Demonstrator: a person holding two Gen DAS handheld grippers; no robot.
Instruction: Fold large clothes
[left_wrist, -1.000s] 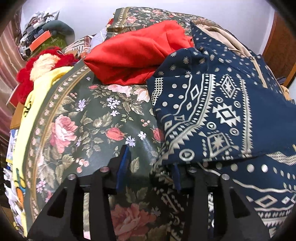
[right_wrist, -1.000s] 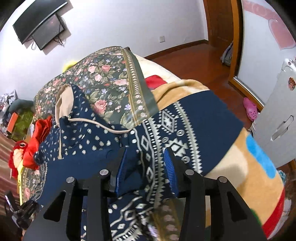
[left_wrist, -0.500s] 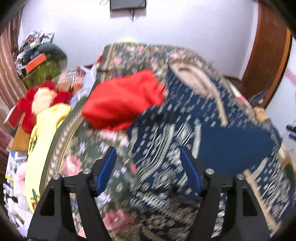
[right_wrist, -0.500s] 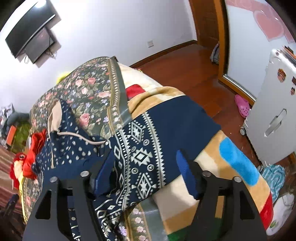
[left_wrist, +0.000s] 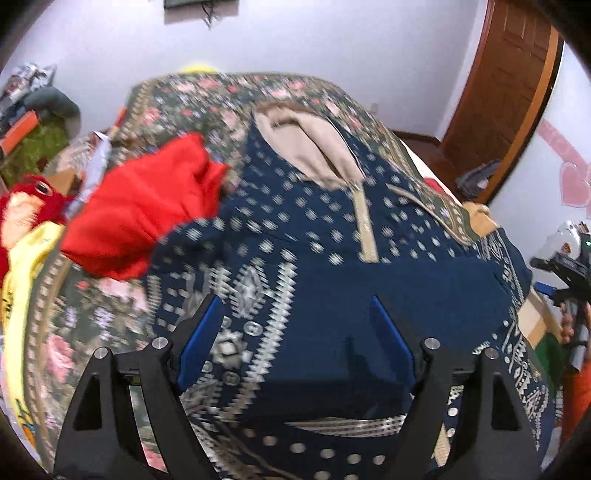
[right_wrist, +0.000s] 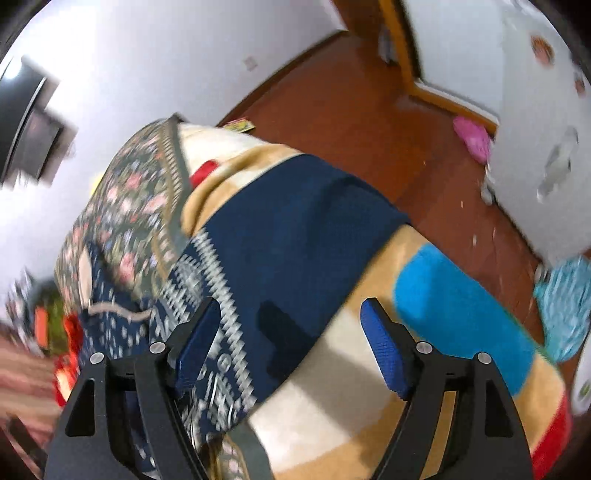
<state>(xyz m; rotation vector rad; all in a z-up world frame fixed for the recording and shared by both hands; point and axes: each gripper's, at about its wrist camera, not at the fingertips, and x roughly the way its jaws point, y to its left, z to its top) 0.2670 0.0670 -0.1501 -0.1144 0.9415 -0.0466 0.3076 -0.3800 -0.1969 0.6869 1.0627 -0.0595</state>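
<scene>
— Navy blue with pale geometric bands, that's the big hooded garment (left_wrist: 388, 280) spread across the bed (left_wrist: 207, 99), right under me. What do you see from your side?

— Same garment (right_wrist: 295, 229) from the right, its plain navy panel draped over a tan blanket (right_wrist: 332, 413) with a bright blue patch (right_wrist: 461, 314). How are your fingers?

— My left gripper (left_wrist: 295, 325) hangs above the cloth, blue fingers (left_wrist: 201, 338) spreading wider right now, nothing pinched between them. The fabric lies flat beneath, loose. The hood's beige lining (left_wrist: 314, 147) faces up at the far end, zip running down from it.

— And my right gripper (right_wrist: 291, 332) is doing the same: fingers (right_wrist: 384, 347) parting as I speak, clear of the fabric. The left finger sits over the patterned band, the right one over the blanket.

— A red garment (left_wrist: 144, 218) is bunched just beside the navy sleeve on my left, on the floral bedspread (left_wrist: 92, 306). Red plush toy (left_wrist: 29, 199) and something yellow (left_wrist: 26, 273) at the bed's edge.

— I've got wooden floor (right_wrist: 369, 122) past the bed, a pink slipper (right_wrist: 474, 140) near the wall. Everything's a bit blurred here.

— I can just catch your right gripper (left_wrist: 565, 273) at my frame's far right edge, a hand (left_wrist: 567, 325) wrapped around its handle.
</scene>
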